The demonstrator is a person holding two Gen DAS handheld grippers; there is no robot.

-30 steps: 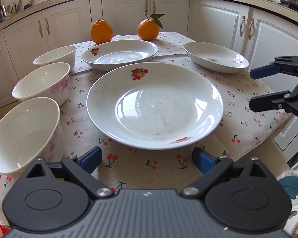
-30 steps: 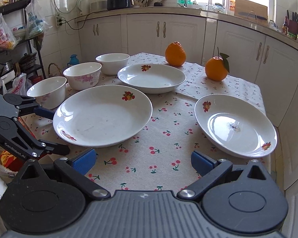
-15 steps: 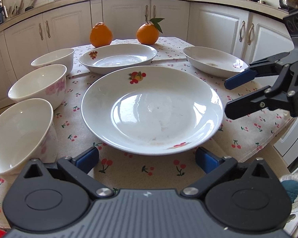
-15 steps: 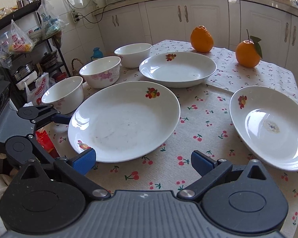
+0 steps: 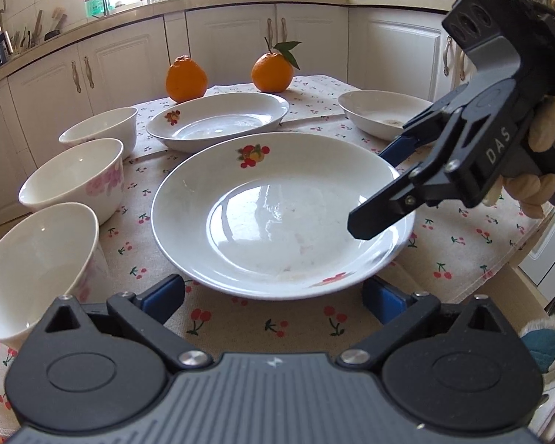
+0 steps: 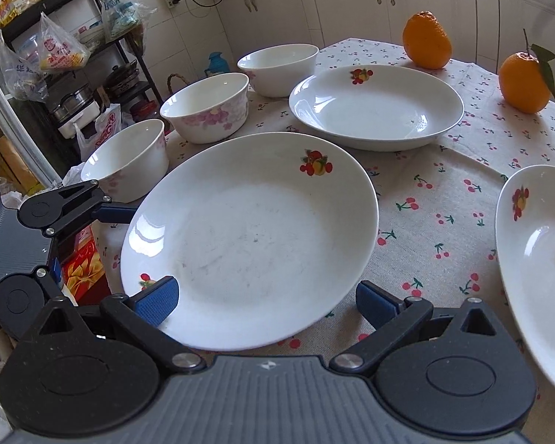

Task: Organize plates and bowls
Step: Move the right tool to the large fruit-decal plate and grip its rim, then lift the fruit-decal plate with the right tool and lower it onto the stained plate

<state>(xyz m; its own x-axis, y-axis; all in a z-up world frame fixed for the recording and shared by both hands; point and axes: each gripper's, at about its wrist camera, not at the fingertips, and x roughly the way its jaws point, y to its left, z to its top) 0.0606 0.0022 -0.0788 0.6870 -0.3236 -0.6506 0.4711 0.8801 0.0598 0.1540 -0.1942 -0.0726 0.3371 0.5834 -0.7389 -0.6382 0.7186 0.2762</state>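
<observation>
The big plate (image 5: 281, 214) lies flat on the tabletop (image 5: 462, 236), round, so no long axis to line up with. The right hand-held gripper (image 5: 373, 188) is nearer: spread, holding nothing, its fingers straddle the plate's right rim, one above and one below. The left hand-held gripper (image 5: 273, 292), also spread and empty, sits just short of the plate's near rim. Left of the plate stand three bowls (image 5: 74, 181).

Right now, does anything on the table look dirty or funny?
Yes. The plate on the right has a brownish smudge in its middle, like dried food. The big plate shows faint scuffs. Nothing looks spilled, cracked or tipped over.
</observation>
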